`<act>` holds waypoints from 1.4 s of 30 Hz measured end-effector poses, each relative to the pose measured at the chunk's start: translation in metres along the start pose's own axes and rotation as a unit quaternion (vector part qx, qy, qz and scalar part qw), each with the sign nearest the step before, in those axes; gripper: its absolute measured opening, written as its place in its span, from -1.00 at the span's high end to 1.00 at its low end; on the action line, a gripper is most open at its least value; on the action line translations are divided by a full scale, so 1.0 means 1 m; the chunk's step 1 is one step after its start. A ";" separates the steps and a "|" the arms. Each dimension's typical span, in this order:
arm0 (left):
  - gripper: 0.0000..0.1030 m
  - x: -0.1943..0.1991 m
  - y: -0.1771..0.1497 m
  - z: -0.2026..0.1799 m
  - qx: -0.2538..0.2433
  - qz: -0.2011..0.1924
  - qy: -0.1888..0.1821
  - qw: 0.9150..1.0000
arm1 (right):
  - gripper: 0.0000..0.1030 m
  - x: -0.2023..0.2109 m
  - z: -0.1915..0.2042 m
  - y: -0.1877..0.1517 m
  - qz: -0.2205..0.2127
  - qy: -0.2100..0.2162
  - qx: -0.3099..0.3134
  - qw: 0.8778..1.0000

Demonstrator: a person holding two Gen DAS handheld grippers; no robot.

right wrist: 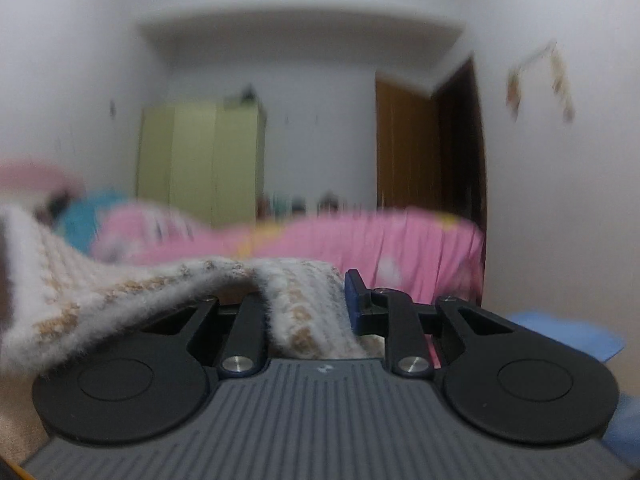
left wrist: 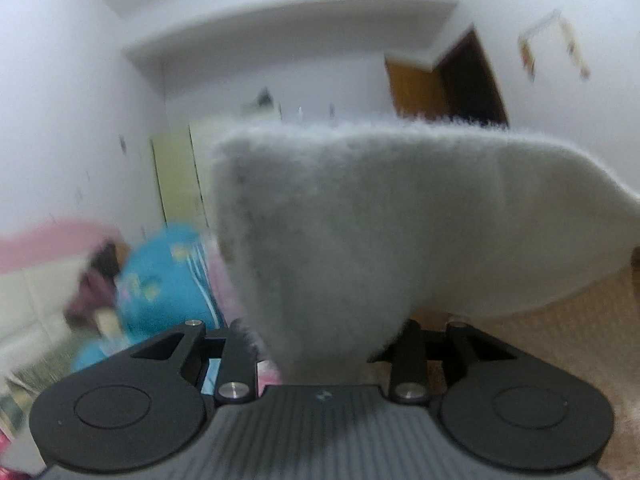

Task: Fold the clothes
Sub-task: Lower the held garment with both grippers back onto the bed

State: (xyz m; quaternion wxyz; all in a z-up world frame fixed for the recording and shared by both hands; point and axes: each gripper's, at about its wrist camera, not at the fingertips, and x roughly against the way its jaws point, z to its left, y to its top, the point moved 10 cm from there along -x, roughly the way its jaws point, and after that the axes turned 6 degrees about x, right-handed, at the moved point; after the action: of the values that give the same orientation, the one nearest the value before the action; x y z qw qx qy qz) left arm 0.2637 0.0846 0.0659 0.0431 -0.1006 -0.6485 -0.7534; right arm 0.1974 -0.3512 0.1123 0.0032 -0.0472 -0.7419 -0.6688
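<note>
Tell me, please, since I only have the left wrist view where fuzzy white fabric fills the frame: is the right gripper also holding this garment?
Observer: Yes. The right gripper is clamped on a fold of the white knit garment.
Operator: Does the fabric have any pattern there?
Observer: Yes, tan stitching runs in bands across the white fuzz.
Operator: What lies beyond the right gripper?
Observer: A bed with a pink cover, and a pale green wardrobe behind it.
Operator: Anything to its right?
Observer: A blue cloth lies low at the right edge.
</note>
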 end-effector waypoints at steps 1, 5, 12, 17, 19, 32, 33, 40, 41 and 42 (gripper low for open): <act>0.36 -0.032 -0.017 0.000 -0.001 0.028 0.000 1.000 | 0.66 -0.032 0.005 -0.018 0.031 0.007 -0.003 0.999; 0.38 -0.149 -0.092 -0.003 -0.009 0.137 -0.003 0.990 | 0.70 -0.136 0.041 -0.128 0.164 0.031 -0.018 0.986; 0.40 -0.215 -0.189 -0.014 -0.034 0.243 -0.017 0.969 | 0.79 -0.227 0.041 -0.218 0.272 0.025 -0.007 0.962; 0.05 -0.191 -0.220 -0.023 -0.067 0.250 -0.010 0.966 | 0.73 -0.243 0.038 -0.259 0.317 0.034 0.001 0.948; -0.14 -0.189 -0.220 -0.017 -0.065 0.253 -0.007 0.965 | 0.71 -0.240 0.039 -0.261 0.319 0.037 0.002 0.947; -0.71 -0.083 -0.110 -0.010 -0.018 0.191 -0.034 0.981 | 0.16 -0.163 0.063 -0.168 0.253 0.125 -0.005 0.959; -0.68 -0.081 -0.105 -0.020 -0.029 0.181 -0.045 0.982 | 0.25 -0.166 0.076 -0.166 0.251 0.138 0.004 0.958; -0.01 -0.171 -0.177 -0.078 -0.075 0.283 -0.043 0.955 | 0.80 -0.239 0.132 -0.236 0.354 0.146 0.057 0.922; 0.02 -0.179 -0.184 -0.080 -0.088 0.286 -0.032 0.954 | 0.83 -0.248 0.134 -0.249 0.370 0.139 0.065 0.916; 0.02 -0.182 -0.186 -0.082 -0.098 0.285 -0.025 0.953 | 0.83 -0.251 0.134 -0.252 0.373 0.139 0.061 0.915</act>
State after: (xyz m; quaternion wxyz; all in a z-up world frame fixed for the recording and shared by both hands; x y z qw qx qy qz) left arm 0.3977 0.0204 -0.1631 0.2293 -0.3039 -0.5164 -0.7671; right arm 0.4359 -0.2599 -0.1688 0.3585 -0.2266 -0.7018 -0.5724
